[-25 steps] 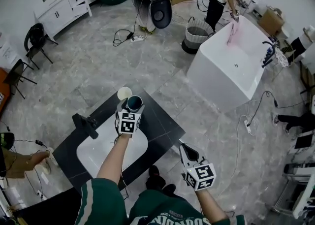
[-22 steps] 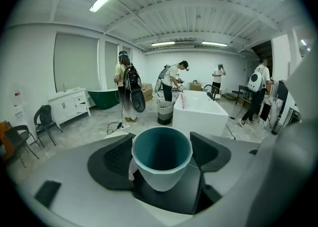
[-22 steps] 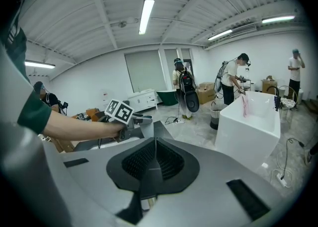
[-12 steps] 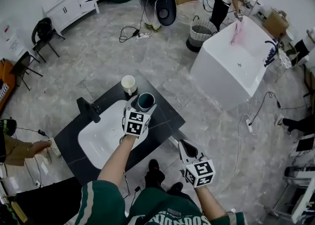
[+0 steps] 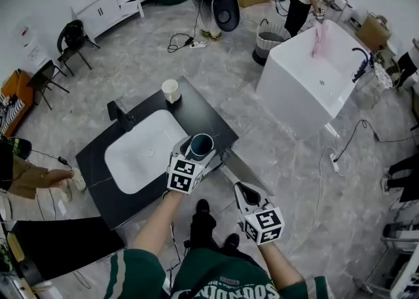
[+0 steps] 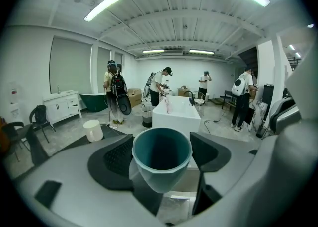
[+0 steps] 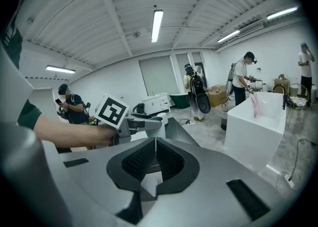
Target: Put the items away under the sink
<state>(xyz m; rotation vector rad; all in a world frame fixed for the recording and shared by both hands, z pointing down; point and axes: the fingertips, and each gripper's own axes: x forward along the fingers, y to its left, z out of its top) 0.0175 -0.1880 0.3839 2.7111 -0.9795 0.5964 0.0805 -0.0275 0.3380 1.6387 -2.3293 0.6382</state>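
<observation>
My left tool (image 5: 196,152) grasps the teal cup (image 5: 201,141), upright, above the near corner of the black table (image 5: 211,121), just beside the sink (image 5: 141,159). My right tool (image 7: 155,156) is clenched and empty. A white cup (image 5: 171,89) stands on the far corner.

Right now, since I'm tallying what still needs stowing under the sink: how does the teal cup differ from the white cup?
Colour: the teal cup is dark teal, the white cup cream-white. Support: the teal cup is clamped in the left tool by the black countertop's near edge; the white cup stands free on its far corner. Both are upright and open-topped.
</observation>
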